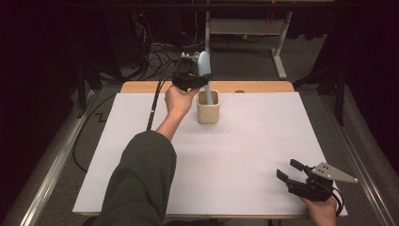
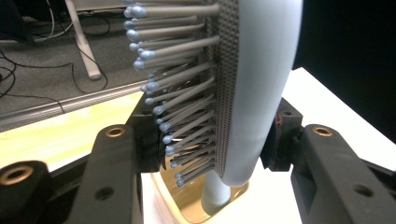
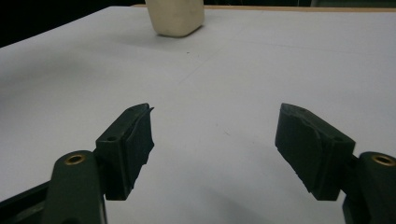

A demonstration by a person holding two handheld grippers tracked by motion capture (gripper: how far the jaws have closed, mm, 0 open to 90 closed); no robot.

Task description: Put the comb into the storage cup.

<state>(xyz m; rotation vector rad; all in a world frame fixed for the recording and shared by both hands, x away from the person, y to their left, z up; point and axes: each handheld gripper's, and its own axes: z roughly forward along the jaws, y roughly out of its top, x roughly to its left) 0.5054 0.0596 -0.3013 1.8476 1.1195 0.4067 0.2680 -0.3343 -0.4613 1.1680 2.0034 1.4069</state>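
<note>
Left gripper (image 1: 196, 80) clenched across the head of a light, rigid hairbrush (image 2: 243, 88), its handle below the jaws inside the cup (image 1: 208, 112); soft bristles yield, so grip the solid back.

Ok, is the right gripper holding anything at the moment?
No, the right gripper has its jaws spread wide apart over the bare white table, with nothing between them.

dim room with dark surroundings; white table (image 1: 244, 155) evenly lit, close bristles slightly soft.
</note>
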